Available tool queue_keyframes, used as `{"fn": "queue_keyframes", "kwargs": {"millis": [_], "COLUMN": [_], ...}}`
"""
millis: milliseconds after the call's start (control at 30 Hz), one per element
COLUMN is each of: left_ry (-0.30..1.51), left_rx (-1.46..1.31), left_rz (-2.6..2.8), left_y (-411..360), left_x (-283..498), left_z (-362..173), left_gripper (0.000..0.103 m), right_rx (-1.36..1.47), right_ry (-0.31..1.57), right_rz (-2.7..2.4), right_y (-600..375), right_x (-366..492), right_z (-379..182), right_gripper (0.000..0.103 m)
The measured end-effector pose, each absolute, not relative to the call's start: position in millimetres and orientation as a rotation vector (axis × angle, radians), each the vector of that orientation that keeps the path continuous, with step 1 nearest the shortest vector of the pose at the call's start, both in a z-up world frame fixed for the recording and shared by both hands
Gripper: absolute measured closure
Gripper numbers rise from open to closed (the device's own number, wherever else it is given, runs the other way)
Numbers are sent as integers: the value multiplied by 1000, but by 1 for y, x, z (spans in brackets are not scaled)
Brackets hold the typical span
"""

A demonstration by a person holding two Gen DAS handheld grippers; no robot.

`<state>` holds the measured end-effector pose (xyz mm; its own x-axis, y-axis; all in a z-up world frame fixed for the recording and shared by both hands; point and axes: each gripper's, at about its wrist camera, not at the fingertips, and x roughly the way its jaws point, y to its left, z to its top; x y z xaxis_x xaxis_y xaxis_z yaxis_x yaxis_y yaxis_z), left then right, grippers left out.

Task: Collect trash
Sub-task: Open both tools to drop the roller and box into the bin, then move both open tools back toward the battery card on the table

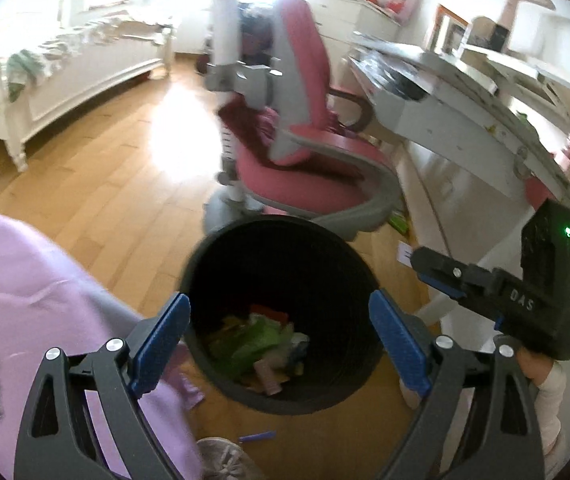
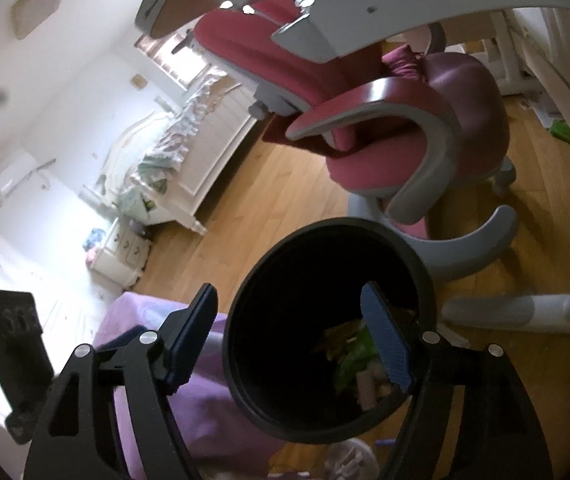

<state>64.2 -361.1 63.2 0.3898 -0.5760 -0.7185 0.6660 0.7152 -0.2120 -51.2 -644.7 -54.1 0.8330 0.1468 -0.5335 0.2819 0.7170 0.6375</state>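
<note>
The room was a bedroom with a honey-coloured wooden plank floor (image 1: 97, 184), a white-framed bed (image 1: 65, 76) along one wall and a pink upholstered swivel chair (image 1: 305, 140) pulled up to a white desk (image 1: 465, 92). On the floor just in front of the chair stood a round black plastic waste bin (image 1: 281, 316), with a lilac garment (image 1: 25, 312) close beside it. Both tools hung over its mouth: the left gripper (image 1: 281, 344) had its blue pads spread wide with nothing between them, and the right gripper (image 2: 297, 344) likewise stood wide and empty, one pad reaching across the rim. The step in hand looked like a drop into the bin, judging by the bare jaws above it. Inside lay a heap of trash (image 1: 261, 344): green crumpled wrapping, orange and yellow scraps, a pale tube-like piece. A small purple scrap (image 1: 257, 436) lay on the floor near the bin, and green litter (image 2: 561, 128) lay under the desk; the next move would probably call for reaching down to one of these.
</note>
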Motion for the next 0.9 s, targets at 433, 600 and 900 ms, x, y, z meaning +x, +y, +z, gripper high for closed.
{"fn": "queue_keyframes", "kwargs": {"millis": [433,600,900], "left_ry": [802,812,807], "left_rx": [-91,-195,-187], "left_rz": [-496,-412,-340], "left_y": [-194,-127,-81], "left_x": [75,79,65], "left_z": [78,71,57], "left_gripper": [8,8,8], "right_rx": [639,606,522], "right_ry": [667,699,806], "right_rz": [208,385,605], "right_y": [-544,-488,-387], "right_x": [-16,5,55], "right_z": [-33,-18,0], "right_gripper": [29,30,37]}}
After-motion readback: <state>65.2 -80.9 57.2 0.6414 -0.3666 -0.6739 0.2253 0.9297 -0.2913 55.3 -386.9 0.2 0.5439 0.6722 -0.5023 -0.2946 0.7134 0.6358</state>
